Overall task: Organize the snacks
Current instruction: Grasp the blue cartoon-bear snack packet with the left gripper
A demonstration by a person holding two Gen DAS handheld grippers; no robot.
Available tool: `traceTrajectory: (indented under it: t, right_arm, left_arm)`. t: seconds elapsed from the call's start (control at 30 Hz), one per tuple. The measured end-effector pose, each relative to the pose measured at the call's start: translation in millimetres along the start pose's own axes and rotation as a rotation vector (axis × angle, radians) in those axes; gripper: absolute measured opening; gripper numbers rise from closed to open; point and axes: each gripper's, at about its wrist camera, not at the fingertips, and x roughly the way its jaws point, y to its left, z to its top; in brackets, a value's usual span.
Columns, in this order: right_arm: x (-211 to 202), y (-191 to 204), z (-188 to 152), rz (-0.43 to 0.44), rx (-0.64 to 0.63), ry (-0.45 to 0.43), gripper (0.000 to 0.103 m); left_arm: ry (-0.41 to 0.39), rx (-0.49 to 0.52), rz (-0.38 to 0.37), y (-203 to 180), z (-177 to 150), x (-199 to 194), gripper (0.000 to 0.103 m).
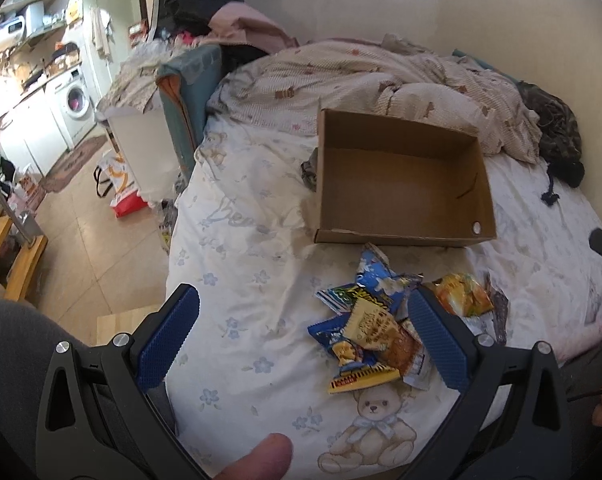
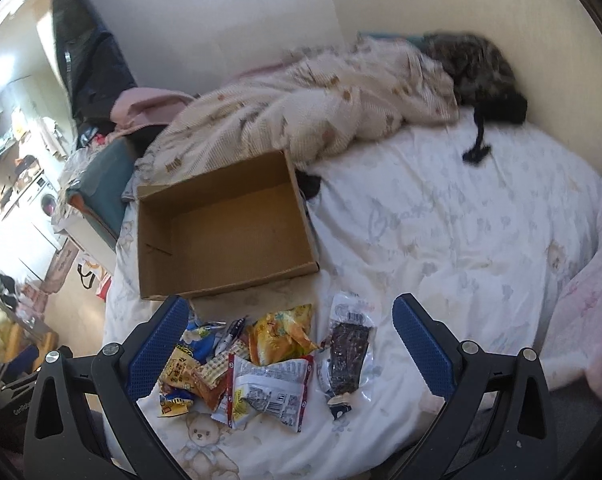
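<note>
Both claws, left (image 1: 301,336) and right (image 2: 297,344), agape above snacks (image 2: 237,356)

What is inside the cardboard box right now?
Nothing: the box shows a bare cardboard floor in both views. The snacks still lie piled on the bedsheet in front of it. The near wall hides a thin strip of floor in the left view.

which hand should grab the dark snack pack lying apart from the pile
Right. The dark snack pack lies between the open right tongs, clear of the pile. The left tongs sit over the pile, pack beyond their right finger.
</note>
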Motion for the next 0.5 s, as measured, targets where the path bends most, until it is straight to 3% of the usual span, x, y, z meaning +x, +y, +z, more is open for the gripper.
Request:
traceTrajectory:
  t: [0.17, 0.37, 0.5]
  right_arm:
    - [34.3, -24.1, 9.1, 0.041, 0.092, 0.128, 0.103]
    - [62.4, -38.2, -6.9, 0.025, 0.143, 0.197, 0.103]
    - [68.2, -42.2, -9.2, 0.034, 0.167, 0.213, 0.103]
  left_arm:
    - [0.159, -0.1, -0.043, 14.1, 7.0, 39.9, 0.103]
    - [0.419, -0.187, -0.072, 8.5, -27.1, 100.0, 0.102]
    - [0.568, -0.224, -0.094, -0.2, -55.1, 136.3, 0.088]
